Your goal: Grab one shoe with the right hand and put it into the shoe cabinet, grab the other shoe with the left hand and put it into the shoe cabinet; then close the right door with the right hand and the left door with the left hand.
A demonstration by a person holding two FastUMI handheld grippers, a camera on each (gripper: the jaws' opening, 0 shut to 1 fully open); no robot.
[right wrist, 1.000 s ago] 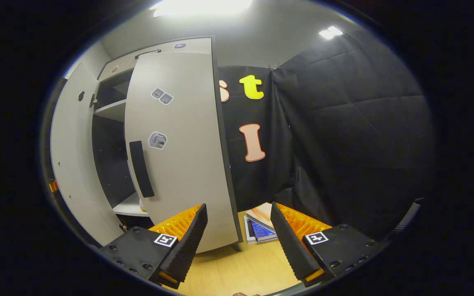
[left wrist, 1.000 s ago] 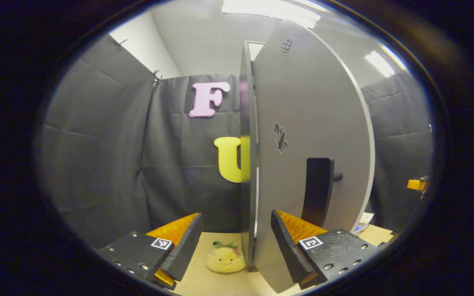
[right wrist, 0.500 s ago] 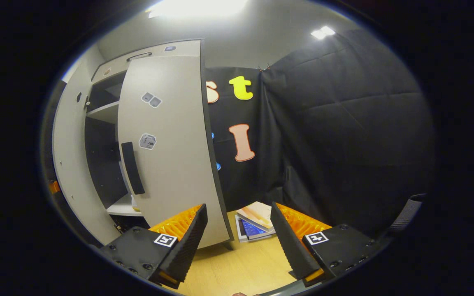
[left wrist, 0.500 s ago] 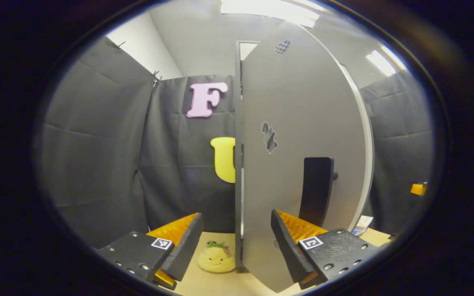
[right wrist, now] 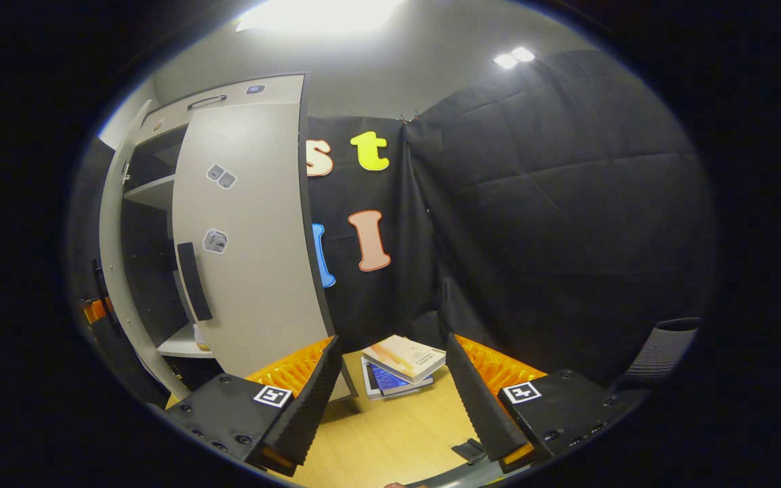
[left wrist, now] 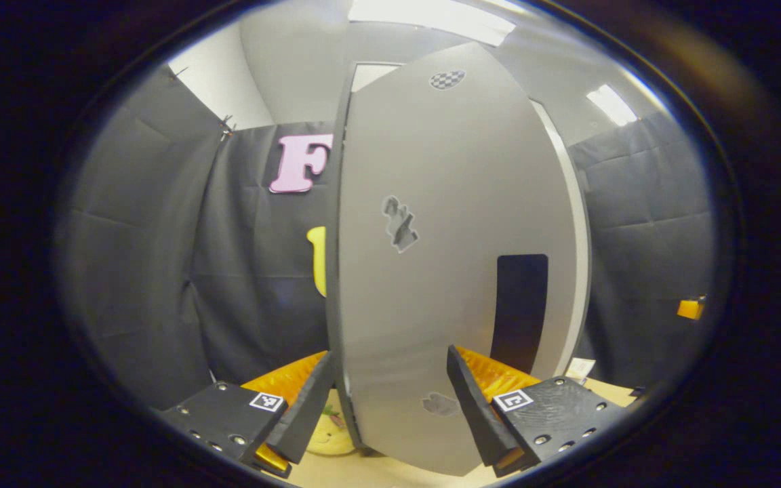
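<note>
Doors part-closed, shoe cabinet (right wrist: 160,193) open. Left door (left wrist: 445,271) directly ahead of left hand-held gripper (left wrist: 390,400), fingers apart, empty. Right hand-held gripper (right wrist: 394,396) apart, right door (right wrist: 248,257) forward-left. Panels rigid, light, hinged; judged best pushed flat near handle (left wrist: 521,312).

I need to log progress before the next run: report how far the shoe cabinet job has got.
Done: neither gripper carries a shoe; whether both are inside can't be confirmed from here.
In hand: the left gripper, open, faces the left door, its edge between the fingers.
Left: in the right gripper view the right door stands ajar, shelves visible beside it, the right gripper open and off it. Both doors need shutting.
</note>
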